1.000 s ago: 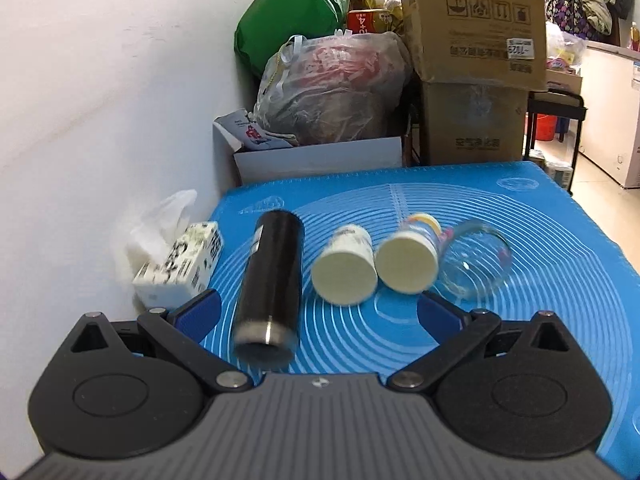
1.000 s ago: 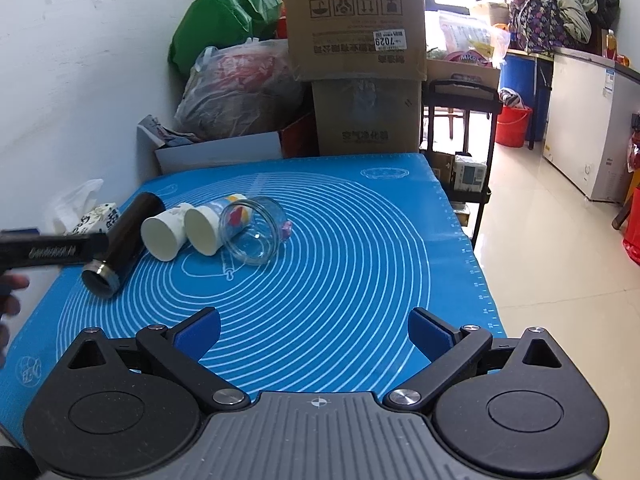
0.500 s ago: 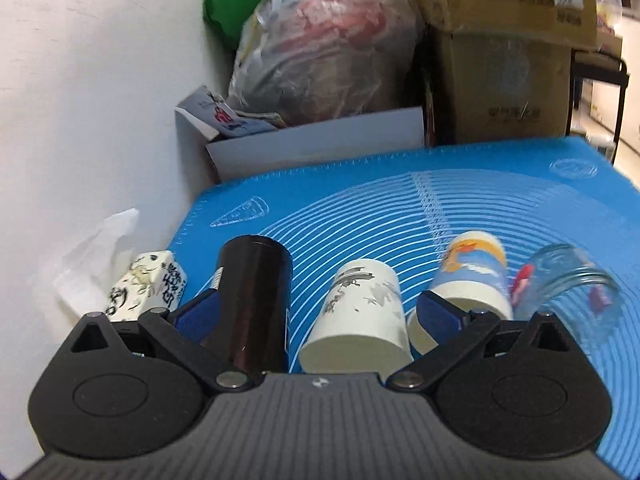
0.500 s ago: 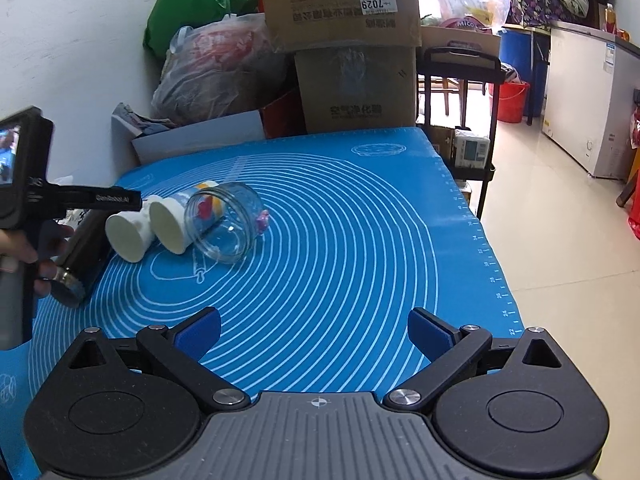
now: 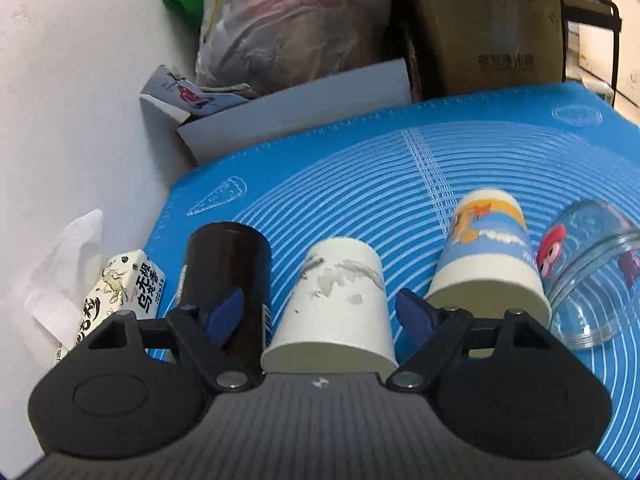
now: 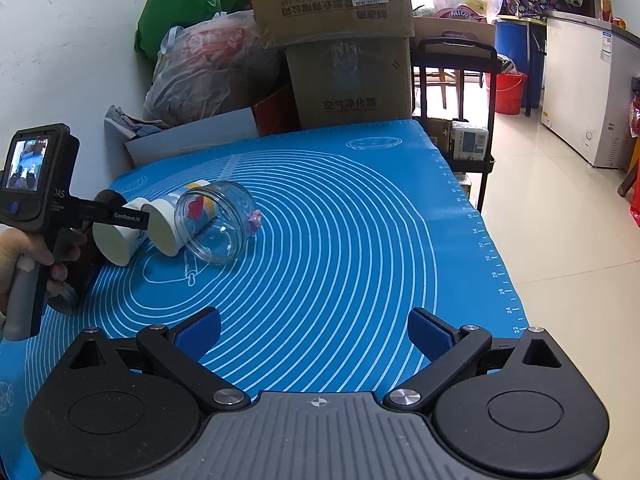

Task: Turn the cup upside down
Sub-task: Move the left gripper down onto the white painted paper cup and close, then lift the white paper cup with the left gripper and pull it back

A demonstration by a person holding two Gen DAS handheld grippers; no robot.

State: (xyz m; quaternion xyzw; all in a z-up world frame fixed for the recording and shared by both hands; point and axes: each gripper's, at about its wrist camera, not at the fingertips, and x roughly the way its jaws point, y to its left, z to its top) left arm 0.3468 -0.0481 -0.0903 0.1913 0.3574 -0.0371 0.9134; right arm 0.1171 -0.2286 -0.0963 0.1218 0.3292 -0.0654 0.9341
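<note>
Several cups lie on their sides on the blue mat (image 5: 360, 184): a black tumbler (image 5: 228, 264), a white paper cup (image 5: 336, 300), a blue-printed paper cup (image 5: 488, 256) and a clear glass cup (image 5: 592, 272). My left gripper (image 5: 320, 312) is open with its blue fingers on either side of the white cup, near its rim. In the right wrist view the white cup (image 6: 116, 236), printed cup (image 6: 168, 220) and glass cup (image 6: 216, 224) lie at the left. My right gripper (image 6: 316, 332) is open and empty over the mat's near part.
A tissue pack (image 5: 116, 292) lies by the white wall at the left. Cardboard boxes (image 6: 344, 40), plastic bags (image 6: 204, 64) and a white open box (image 5: 296, 112) stand behind the table. The mat's right edge (image 6: 472, 216) drops to tiled floor.
My left gripper has moved forward and down, so the white cup now sits between its open fingers. The right gripper has stayed roughly in place.
</note>
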